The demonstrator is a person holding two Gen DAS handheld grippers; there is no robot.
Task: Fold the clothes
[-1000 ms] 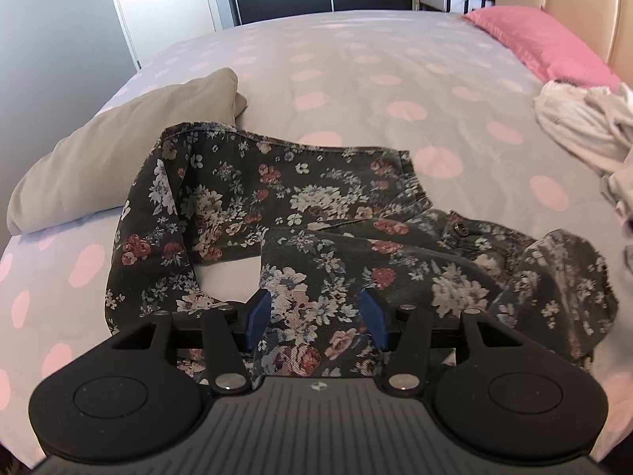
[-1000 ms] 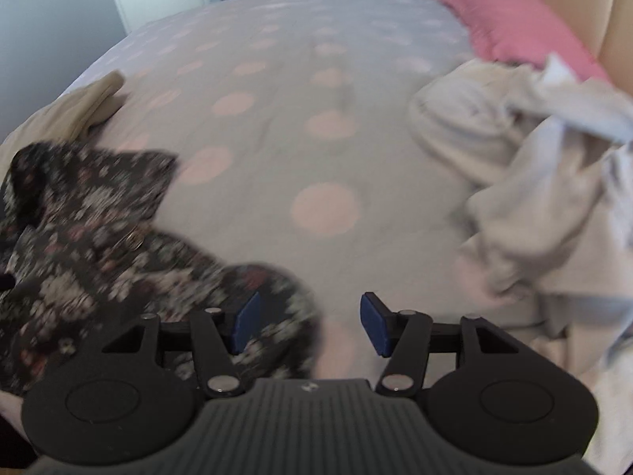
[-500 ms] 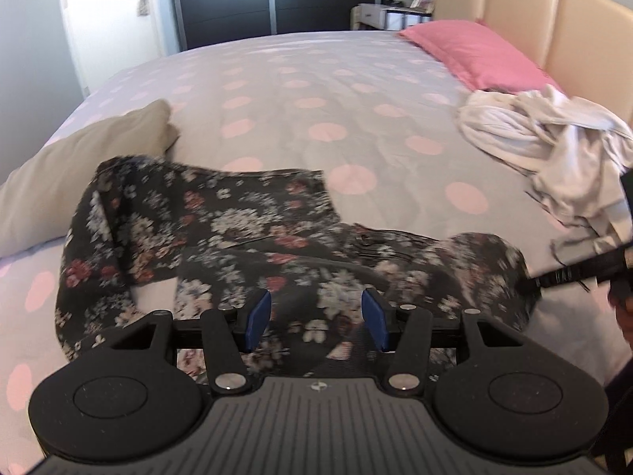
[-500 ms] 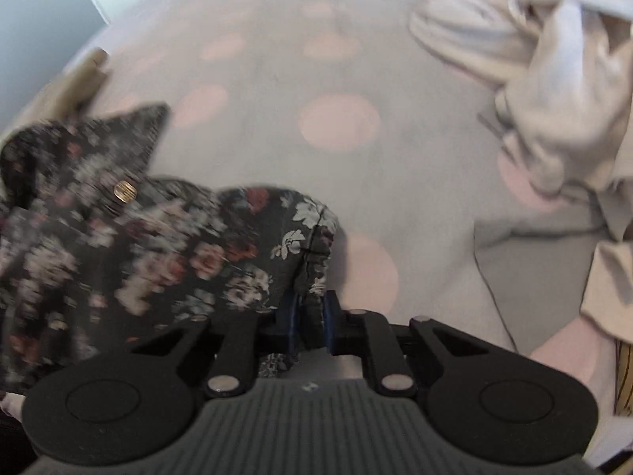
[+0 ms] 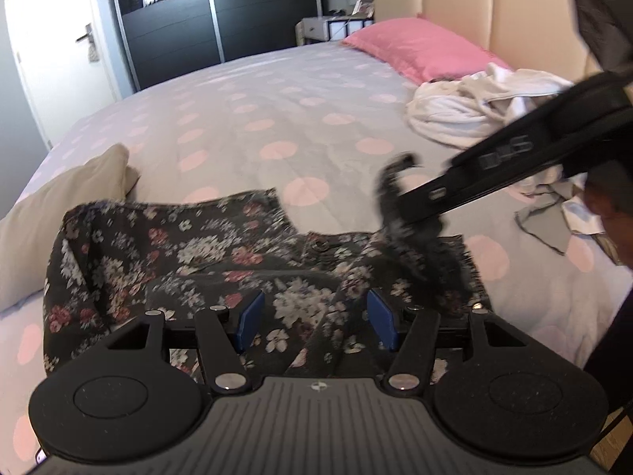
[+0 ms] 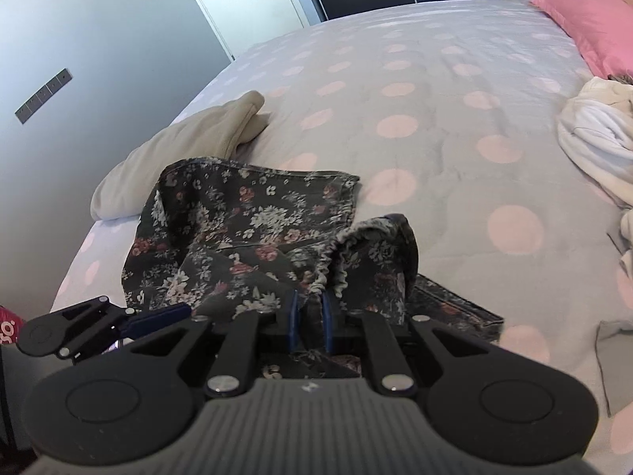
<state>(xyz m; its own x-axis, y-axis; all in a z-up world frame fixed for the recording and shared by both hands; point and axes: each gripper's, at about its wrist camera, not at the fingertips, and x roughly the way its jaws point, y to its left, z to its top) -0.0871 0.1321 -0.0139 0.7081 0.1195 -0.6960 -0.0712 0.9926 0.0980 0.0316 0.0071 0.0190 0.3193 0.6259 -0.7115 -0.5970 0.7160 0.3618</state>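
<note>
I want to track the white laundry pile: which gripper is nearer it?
Right. The right gripper is lifted beside the white pile; the left gripper hovers farther back.

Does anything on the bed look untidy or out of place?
Yes. The floral garment lies crumpled near the bed's edge, one end lifted by the right gripper. White clothes sit in an unfolded heap beside the pink pillow.

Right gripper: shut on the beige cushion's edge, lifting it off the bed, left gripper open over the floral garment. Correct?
Not quite. In the right wrist view the right gripper is shut on a bunched edge of the floral garment, not the beige cushion, which lies untouched on the bed. The rest holds: the left gripper is open over the garment.
</note>
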